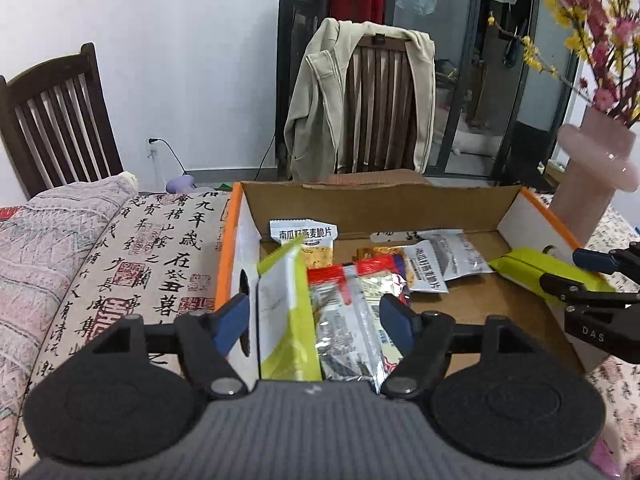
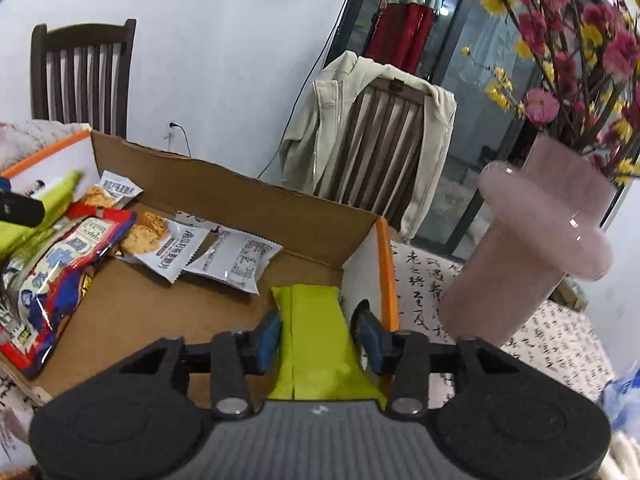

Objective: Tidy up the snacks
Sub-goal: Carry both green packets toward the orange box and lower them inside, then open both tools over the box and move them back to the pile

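Note:
An open cardboard box (image 1: 360,200) with orange-edged white walls holds several snack packets. My left gripper (image 1: 316,322) is open over the box's left end, with a white-and-lime packet (image 1: 286,320) and a red-topped silvery packet (image 1: 348,320) between its fingers. My right gripper (image 2: 318,336) holds a lime-green packet (image 2: 316,340) between its pads over the box's right wall (image 2: 362,280); its jaws stand close on it. The same packet (image 1: 536,266) and gripper (image 1: 580,276) show at right in the left wrist view. White oat-crisp packets (image 2: 168,248) lie at the back.
A pink vase (image 2: 532,248) with red and yellow flowers stands just right of the box. The table has a calligraphy cloth (image 1: 160,260). A folded patterned blanket (image 1: 44,248) lies at left. Two wooden chairs stand behind, one draped with a beige jacket (image 1: 320,112).

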Action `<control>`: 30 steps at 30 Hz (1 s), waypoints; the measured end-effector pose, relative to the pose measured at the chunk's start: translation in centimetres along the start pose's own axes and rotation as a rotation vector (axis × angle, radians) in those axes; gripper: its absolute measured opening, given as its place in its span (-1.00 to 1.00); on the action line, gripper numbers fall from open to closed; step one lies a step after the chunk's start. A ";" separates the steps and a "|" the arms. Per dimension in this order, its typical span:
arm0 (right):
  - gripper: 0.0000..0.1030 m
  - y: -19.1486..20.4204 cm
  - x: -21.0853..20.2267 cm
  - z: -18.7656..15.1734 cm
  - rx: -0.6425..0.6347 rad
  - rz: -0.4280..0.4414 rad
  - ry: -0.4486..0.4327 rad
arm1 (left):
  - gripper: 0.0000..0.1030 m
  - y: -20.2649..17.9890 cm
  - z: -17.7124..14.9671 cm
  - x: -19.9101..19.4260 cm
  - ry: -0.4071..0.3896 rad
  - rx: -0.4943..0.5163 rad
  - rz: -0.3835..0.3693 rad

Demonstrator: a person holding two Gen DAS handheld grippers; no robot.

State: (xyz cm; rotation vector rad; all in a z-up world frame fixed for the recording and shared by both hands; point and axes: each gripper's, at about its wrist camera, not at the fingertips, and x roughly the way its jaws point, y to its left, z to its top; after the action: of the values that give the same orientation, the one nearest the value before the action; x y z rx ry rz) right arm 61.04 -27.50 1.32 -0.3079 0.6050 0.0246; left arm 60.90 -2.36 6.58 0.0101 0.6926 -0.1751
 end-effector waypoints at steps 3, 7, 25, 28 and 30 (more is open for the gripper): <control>-0.05 -0.2 -1.6 0.3 0.007 0.007 -0.023 | 0.48 0.5 0.6 -1.8 -0.010 -0.020 -0.028; 0.16 -1.8 -4.6 1.0 0.036 0.016 -0.059 | 0.60 0.7 1.3 -5.3 -0.059 -0.010 -0.029; 0.63 -5.3 -22.8 -3.5 0.118 0.133 -0.226 | 0.92 -1.3 -6.5 -23.7 -0.208 0.041 -0.068; 0.68 -4.9 -25.6 -6.0 0.125 0.164 -0.242 | 0.95 -1.8 -9.3 -26.2 -0.236 0.028 -0.075; 0.69 -4.5 -27.4 -7.9 0.130 0.189 -0.251 | 0.95 -2.1 -11.1 -27.4 -0.247 0.019 -0.063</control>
State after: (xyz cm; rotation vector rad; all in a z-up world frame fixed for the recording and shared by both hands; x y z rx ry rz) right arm 34.57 -32.31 11.89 -0.1178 0.3821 0.2026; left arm 32.78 0.60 15.52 -0.0149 0.4454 -0.2388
